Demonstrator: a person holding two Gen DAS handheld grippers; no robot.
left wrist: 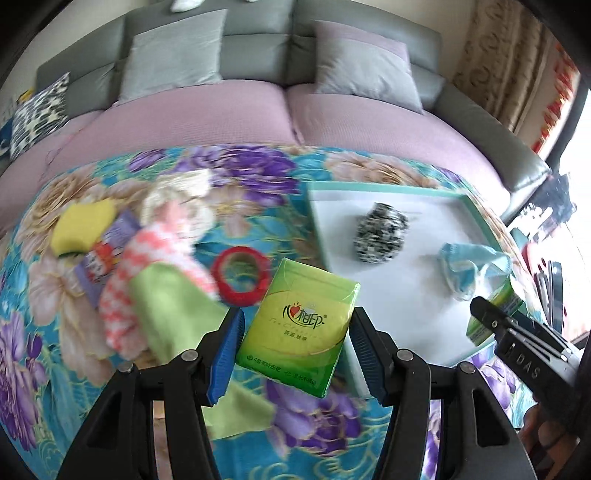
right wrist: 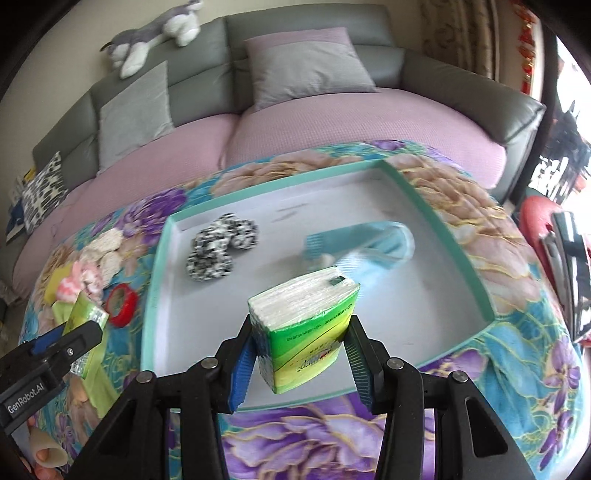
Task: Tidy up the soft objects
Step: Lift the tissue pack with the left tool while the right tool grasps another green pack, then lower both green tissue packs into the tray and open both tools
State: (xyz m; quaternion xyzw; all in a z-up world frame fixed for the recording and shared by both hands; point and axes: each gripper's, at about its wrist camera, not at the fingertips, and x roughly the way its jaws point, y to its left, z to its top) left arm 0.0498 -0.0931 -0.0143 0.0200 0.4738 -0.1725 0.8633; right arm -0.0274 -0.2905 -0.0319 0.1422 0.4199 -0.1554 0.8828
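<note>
left gripper (left wrist: 295,345): gripping 1 tissue pack (left wrist: 297,326) (above blanket (left wrist: 258,177))
right gripper (right wrist: 301,345): gripping another pack (right wrist: 304,328) over tray (right wrist: 436,221)

The right gripper (right wrist: 301,345) clamps a green tissue pack (right wrist: 304,326) between its blue pads (right wrist: 242,369), held over the near part of a teal-rimmed tray (right wrist: 448,236) on a floral blanket (right wrist: 517,369). In the tray lie a black-and-white scrunchie (right wrist: 219,245) and a blue cloth (right wrist: 373,247), well apart. At the left edge the left gripper (right wrist: 68,341) grips a second green pack (right wrist: 86,315), near a red ring (right wrist: 122,304) and a pink cloth (right wrist: 79,282); behind stands a grey sofa (right wrist: 314,22) with cushions.
</note>
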